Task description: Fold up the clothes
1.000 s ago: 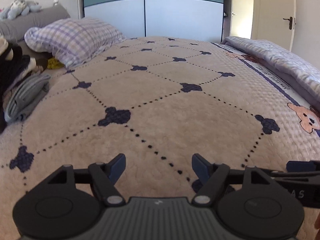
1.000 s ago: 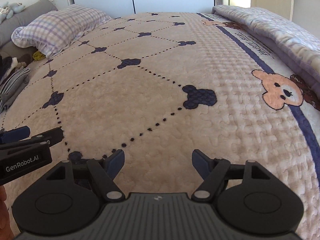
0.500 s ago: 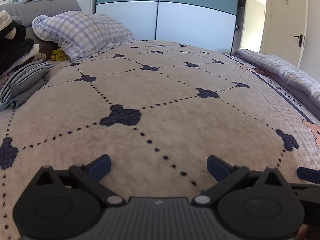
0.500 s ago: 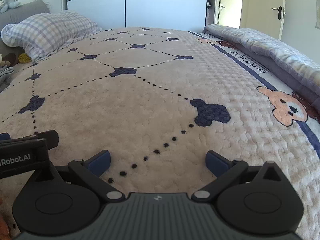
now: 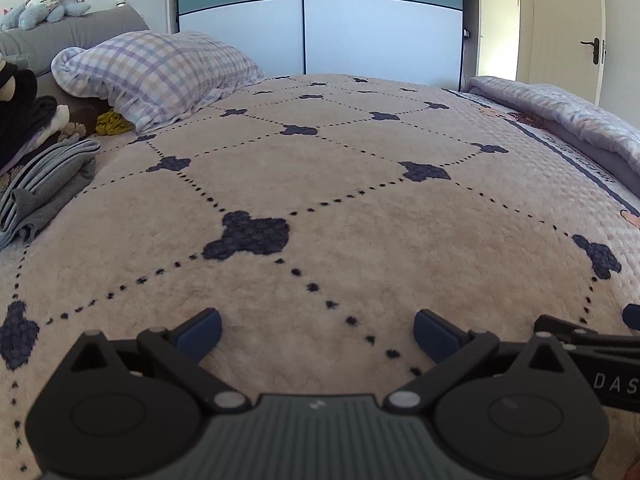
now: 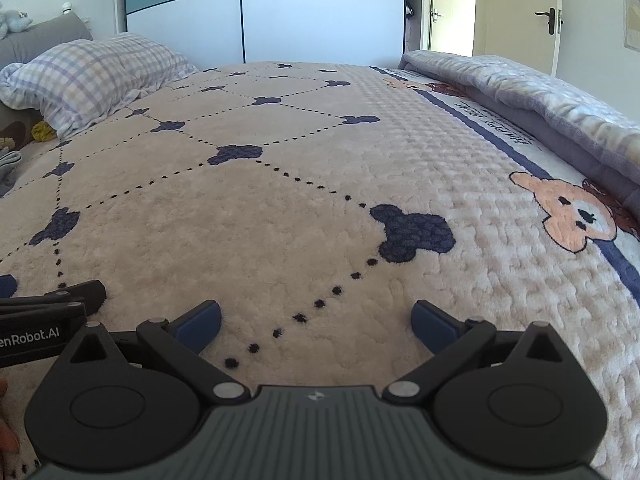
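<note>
Clothes (image 5: 44, 184) lie in a grey striped folded stack at the far left of the blanket (image 5: 340, 208), just this side of the pillow (image 5: 160, 76); the right wrist view catches only a grey edge of them (image 6: 8, 164) at its left border. Darker garments (image 5: 20, 120) are heaped beside that stack, nearer the headboard (image 5: 80, 32), with a mustard-yellow item (image 5: 114, 124) tucked at the foot of the pillow.

My left gripper (image 5: 316, 332) has its jaws spread as wide as they go, with nothing between them but beige blanket and a line of dark dots. My right gripper (image 6: 316, 324) is spread just as wide and equally empty, also low over the blanket. The two sit side by side: the right one's arm shows at the right border of the left view, and the left one's arm at the left border of the right view.

Both point across the blanket away from the clothes, which are well apart from either. A navy clover patch (image 6: 412, 232) lies ahead of my right fingers, and a bear print (image 6: 576, 216) to its right. Further right, a folded quilt (image 6: 540, 100) runs along the blanket's edge. Beyond the blanket stands a blue wardrobe (image 5: 320, 20), with a door (image 6: 520, 16) to its right. A plush toy (image 5: 48, 4) sits on the headboard.
</note>
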Available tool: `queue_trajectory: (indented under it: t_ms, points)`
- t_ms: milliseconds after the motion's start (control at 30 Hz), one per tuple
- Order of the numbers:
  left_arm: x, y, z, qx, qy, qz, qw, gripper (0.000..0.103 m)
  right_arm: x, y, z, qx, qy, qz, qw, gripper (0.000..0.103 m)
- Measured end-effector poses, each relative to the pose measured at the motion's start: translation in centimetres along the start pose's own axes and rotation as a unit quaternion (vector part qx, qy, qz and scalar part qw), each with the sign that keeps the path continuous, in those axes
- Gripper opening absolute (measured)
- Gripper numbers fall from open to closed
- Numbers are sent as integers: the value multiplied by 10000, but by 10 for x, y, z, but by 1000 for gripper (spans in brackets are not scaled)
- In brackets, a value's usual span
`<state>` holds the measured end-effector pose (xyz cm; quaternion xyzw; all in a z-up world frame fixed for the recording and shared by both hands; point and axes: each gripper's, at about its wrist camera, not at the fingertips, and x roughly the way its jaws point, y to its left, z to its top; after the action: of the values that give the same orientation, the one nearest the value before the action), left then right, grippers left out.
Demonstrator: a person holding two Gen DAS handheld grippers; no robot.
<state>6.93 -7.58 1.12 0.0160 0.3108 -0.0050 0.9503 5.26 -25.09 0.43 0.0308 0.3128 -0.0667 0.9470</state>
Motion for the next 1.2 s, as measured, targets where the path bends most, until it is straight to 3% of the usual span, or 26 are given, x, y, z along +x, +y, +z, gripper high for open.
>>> queue_trajectory:
  t_ms: [1200]
  points:
    - [3,-5,-3,35,-60,129,9999,103,3,1,-2,-21,-69,-21,10000,103]
